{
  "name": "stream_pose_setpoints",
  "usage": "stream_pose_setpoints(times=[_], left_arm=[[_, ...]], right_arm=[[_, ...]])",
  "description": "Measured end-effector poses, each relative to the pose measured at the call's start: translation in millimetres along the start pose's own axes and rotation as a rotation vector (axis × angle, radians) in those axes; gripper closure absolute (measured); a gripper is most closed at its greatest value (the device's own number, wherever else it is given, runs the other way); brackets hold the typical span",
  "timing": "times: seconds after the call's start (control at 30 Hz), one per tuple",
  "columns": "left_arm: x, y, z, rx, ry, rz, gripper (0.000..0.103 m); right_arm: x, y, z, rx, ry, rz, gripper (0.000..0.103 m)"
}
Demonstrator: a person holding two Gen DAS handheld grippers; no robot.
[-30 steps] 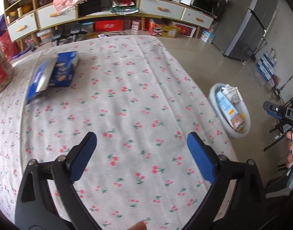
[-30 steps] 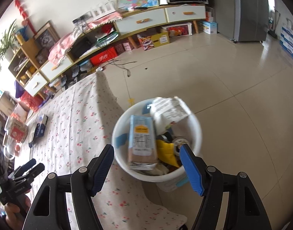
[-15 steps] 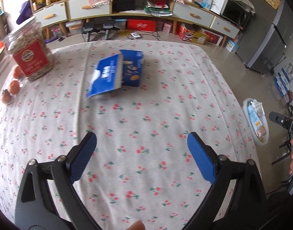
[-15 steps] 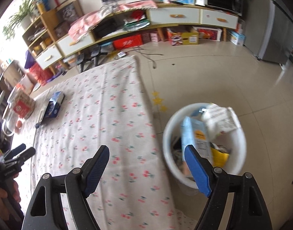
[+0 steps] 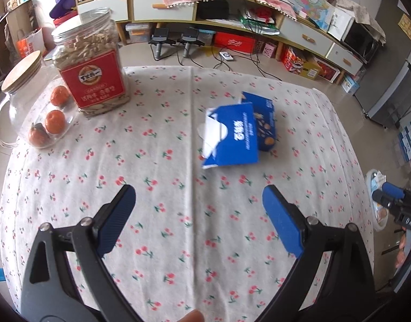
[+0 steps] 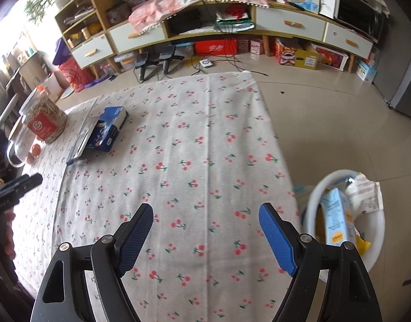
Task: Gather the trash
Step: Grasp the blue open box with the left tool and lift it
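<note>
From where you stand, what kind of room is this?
Probably a lived-in living or dining room at home: a table under a cherry-print cloth, a long low cabinet crowded with household clutter, and a refrigerator by the wall.

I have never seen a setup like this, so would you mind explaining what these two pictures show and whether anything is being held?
A person holds a two-finger gripper in each hand, with a fisheye camera on each that looks along its fingers. One picture comes from the left gripper, the other from the right gripper. Both are open and hold nothing. Below them is a table with a cherry-print cloth. On it lie an opened blue box, a jar with a red label and small oranges in a clear container. On the floor beside the table stands a white trash bin with cartons in it.
</note>
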State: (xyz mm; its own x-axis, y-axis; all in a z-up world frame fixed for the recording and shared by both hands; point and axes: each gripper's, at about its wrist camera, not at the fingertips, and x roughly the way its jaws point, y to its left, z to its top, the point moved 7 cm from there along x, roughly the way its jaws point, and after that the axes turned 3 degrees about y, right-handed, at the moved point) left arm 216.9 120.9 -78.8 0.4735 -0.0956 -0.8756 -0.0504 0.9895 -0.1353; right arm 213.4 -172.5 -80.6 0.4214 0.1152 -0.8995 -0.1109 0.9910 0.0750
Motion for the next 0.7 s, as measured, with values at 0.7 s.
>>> stream_pose_setpoints(times=[0.7], left_arm=[[60,-26,34,-0.144,0.049,-0.299,0.023]], right_arm=[[45,21,18,0.003,0.067,0.021,0.02]])
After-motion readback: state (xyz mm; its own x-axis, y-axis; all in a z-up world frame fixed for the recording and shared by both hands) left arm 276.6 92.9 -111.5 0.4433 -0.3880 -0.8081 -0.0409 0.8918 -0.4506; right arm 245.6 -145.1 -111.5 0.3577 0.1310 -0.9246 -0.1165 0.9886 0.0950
